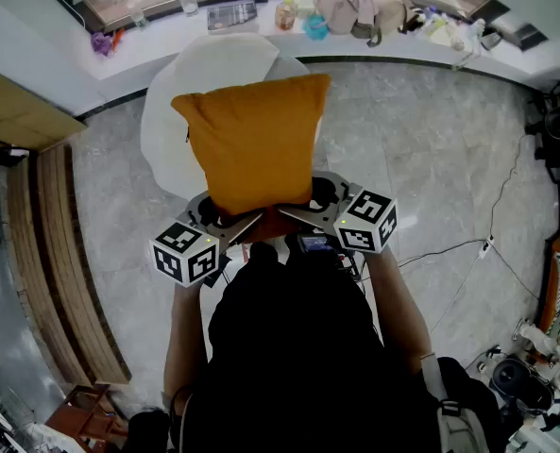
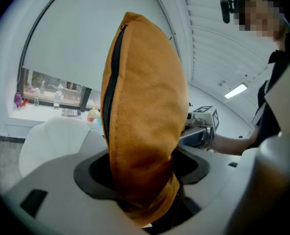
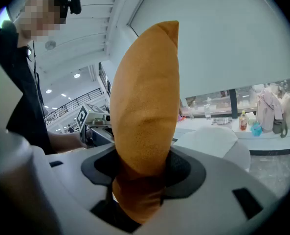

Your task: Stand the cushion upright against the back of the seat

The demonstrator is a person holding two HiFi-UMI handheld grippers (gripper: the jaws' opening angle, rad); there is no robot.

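An orange cushion with a dark zip down one edge is held up in the air in front of the person. My left gripper is shut on its lower left corner and my right gripper on its lower right corner. In the left gripper view the cushion stands edge-on between the jaws, and the right gripper view shows the cushion the same way. A white rounded seat stands on the floor beyond, partly hidden behind the cushion.
A long window ledge behind the seat carries bottles, a pale bag and other small things. A wooden slatted strip runs down the left. A cable lies on the grey marble floor at the right.
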